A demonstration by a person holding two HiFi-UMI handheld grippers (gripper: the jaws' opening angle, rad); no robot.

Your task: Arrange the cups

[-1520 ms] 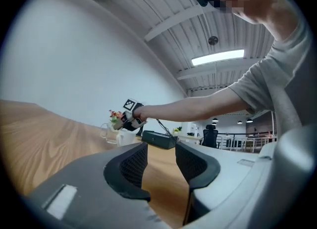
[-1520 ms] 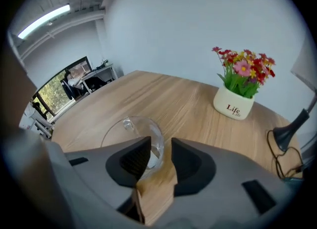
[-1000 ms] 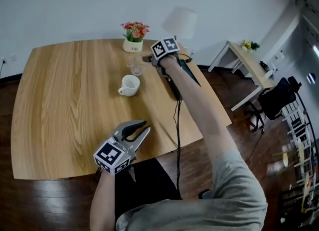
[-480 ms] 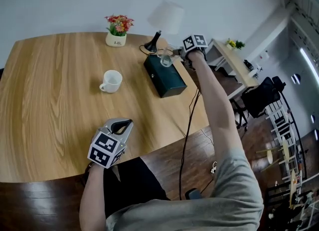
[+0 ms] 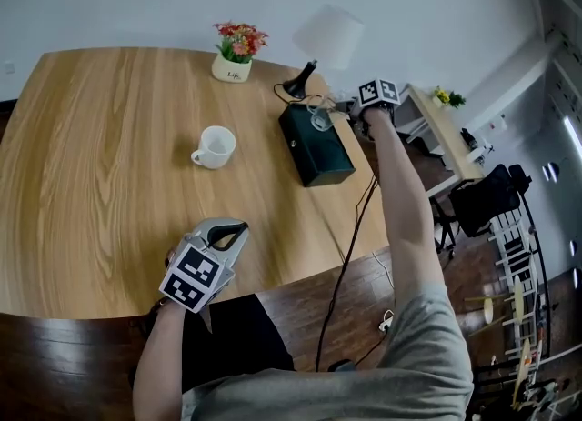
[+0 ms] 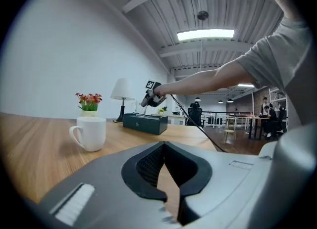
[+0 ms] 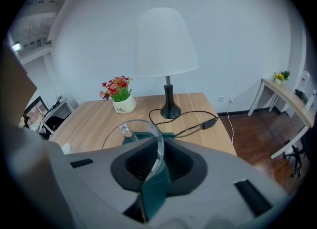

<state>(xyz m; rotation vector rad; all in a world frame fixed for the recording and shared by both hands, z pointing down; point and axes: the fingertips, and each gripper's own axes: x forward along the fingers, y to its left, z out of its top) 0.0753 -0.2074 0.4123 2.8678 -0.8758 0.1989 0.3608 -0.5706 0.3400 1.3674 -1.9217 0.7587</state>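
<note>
The right gripper (image 5: pixel 335 112) is clenched on the wall of the glass (image 5: pixel 319 119), which hangs over the far end of the box (image 5: pixel 318 151) at the right of the table (image 5: pixel 100 155). The left gripper (image 5: pixel 238 227) is clenched on nothing, low over the table's near edge. The mug (image 5: pixel 215 147) stands upright on the table left of the box.
</note>
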